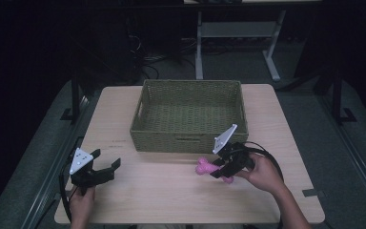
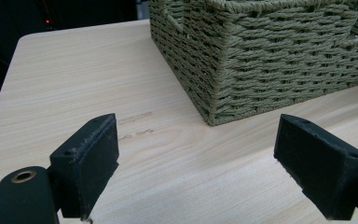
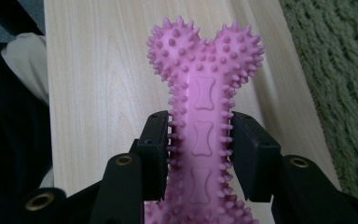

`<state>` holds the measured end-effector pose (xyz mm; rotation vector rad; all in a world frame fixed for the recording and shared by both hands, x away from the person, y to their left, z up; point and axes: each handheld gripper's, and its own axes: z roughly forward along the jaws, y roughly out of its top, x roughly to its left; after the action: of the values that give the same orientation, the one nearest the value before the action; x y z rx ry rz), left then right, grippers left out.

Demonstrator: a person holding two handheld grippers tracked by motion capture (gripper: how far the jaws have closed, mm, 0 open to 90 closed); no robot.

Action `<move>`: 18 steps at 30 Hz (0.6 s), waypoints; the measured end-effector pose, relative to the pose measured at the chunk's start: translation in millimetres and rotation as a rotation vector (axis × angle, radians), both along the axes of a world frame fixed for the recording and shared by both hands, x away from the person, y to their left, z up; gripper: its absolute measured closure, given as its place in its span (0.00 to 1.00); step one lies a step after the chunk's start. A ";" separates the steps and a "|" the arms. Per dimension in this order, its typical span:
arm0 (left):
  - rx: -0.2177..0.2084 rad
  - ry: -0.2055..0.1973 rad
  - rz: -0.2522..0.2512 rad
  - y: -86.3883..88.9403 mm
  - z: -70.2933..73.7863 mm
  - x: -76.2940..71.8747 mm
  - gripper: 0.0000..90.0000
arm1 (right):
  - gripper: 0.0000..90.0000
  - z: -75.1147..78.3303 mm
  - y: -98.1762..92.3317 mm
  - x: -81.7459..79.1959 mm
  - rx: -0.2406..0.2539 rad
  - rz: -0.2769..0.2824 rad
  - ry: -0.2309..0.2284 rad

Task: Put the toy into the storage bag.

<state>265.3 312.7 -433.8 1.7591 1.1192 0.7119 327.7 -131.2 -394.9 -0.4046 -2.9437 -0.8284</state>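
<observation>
A pink spiked bone-shaped chew toy (image 3: 205, 116) is pinched by the right gripper (image 3: 200, 149); the left gripper (image 2: 198, 163) is held spread beside a woven basket (image 2: 270, 60)

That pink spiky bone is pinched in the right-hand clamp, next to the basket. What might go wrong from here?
The right gripper holds the pink bone toy only by its narrow shaft, pressing on soft spikes, so it might twist or slip out. The woven basket has a tall front wall close by; a low lift could knock the toy against it.

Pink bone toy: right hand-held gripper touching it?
Touching. In the right gripper view, both jaws of the right hand-held gripper press against the pink bone toy's shaft.
</observation>
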 end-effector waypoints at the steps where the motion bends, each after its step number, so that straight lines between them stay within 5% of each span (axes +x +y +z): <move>1: 0.002 0.001 -0.001 -0.6 0.0 0.2 0.15 | 0.65 1.6 -0.8 1.2 0.001 -0.001 0.000; 18: 0.004 -0.002 -0.005 -1.0 0.4 1.4 0.15 | 0.65 29.9 -8.4 18.7 0.056 0.012 0.013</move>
<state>266.7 311.6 -433.5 1.7634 1.1127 0.7125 346.4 -139.6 -365.0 -0.3871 -2.9005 -0.9015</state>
